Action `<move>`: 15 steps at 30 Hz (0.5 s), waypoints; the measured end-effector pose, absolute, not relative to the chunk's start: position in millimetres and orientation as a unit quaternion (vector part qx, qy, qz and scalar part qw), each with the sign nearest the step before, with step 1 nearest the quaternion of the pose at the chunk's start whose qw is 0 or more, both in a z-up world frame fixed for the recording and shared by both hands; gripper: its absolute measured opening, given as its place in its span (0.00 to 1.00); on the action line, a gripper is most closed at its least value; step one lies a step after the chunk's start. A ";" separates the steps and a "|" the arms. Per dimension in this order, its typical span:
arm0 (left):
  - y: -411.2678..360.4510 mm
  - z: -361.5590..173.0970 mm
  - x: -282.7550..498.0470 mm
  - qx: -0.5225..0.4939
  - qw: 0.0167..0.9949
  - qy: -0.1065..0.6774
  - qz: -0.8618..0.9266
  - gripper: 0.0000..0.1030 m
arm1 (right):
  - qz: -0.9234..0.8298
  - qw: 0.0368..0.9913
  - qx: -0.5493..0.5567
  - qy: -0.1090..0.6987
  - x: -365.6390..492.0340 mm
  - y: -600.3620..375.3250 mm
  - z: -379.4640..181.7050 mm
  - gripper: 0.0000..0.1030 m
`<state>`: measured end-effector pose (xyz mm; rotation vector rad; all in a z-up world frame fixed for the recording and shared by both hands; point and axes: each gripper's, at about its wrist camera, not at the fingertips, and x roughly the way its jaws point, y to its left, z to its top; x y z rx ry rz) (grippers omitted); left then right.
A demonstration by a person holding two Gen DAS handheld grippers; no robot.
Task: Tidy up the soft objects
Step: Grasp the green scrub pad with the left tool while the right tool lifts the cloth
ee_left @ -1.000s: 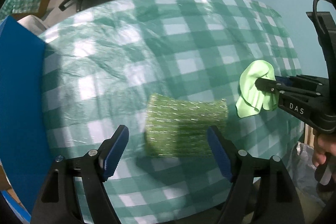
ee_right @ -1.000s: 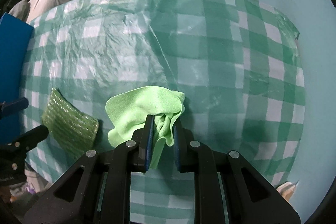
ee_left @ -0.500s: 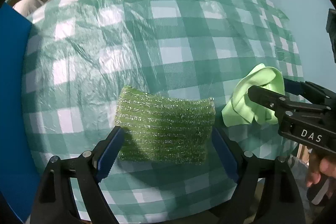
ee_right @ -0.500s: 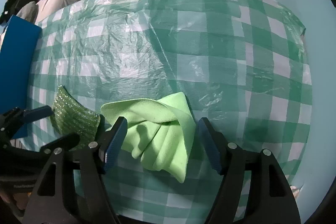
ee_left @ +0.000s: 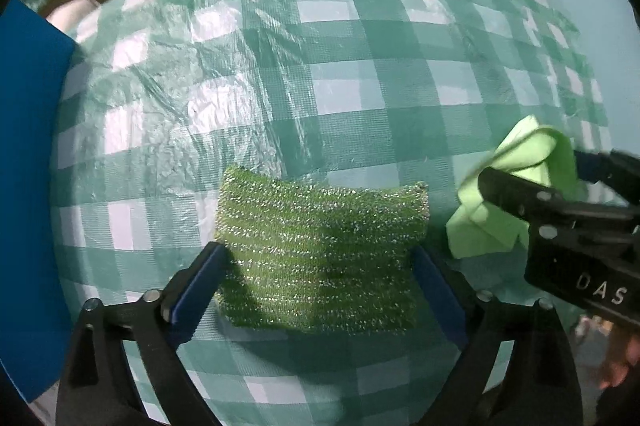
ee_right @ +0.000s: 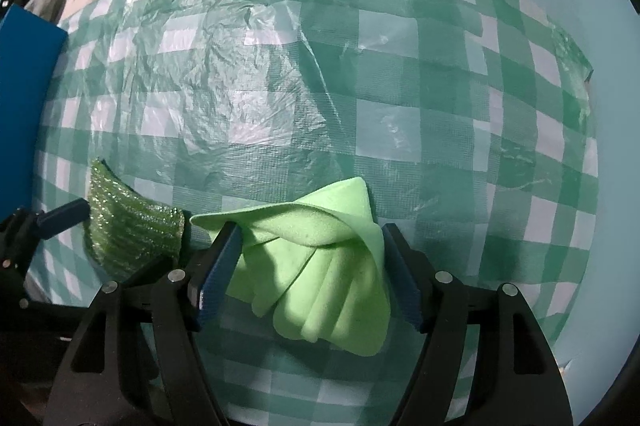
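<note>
Release is the news on the right side: the right gripper (ee_right: 310, 276), which a second ago was pinched tight on the lime-green cloth (ee_right: 320, 278), now stands with its jaws spread, having just been opening, and the cloth lies slack in loose folds between the blue pads (ee_right: 218, 272) without being pressed by them. It rests on the green-and-white checked tablecloth (ee_right: 280, 86), near the front edge of the table, so this piece looks to have been set down where it is meant to go.

On the other side the left gripper (ee_left: 320, 282) has come lower and closer to the glittery green scouring pad (ee_left: 320, 254), and its jaws have just been opening wider; they now straddle the pad, one blue pad (ee_left: 196, 288) at each short end, with no sign of squeezing yet. The pad lies flat on the cloth-covered table, just beside the lime cloth and to its left as the right wrist view shows it.

Judging by this, the cloth's placing is finished and the scouring pad is next to be picked up; closing the wide-spread left jaws on it is what the moment calls for. A blue board (ee_left: 28, 166) stands at the table's left edge
</note>
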<state>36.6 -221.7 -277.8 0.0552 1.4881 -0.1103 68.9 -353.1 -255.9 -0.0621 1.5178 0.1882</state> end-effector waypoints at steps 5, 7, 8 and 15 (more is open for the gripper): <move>-225.3 -272.5 24.5 0.033 0.748 0.660 -0.055 0.66 | 0.078 0.726 -0.048 0.682 62.5 -338.7 -260.1 0.69; -223.9 -269.6 19.9 0.031 0.753 0.656 -0.056 0.51 | 0.078 0.728 -0.049 0.680 60.2 -335.1 -261.1 0.65; -222.9 -268.6 17.3 0.029 0.753 0.654 -0.056 0.40 | 0.077 0.730 -0.051 0.677 58.9 -333.9 -260.7 0.62; -191.0 -264.7 14.0 -0.027 0.742 0.667 -0.063 0.15 | 0.092 0.734 -0.038 0.672 52.4 -328.0 -255.0 0.16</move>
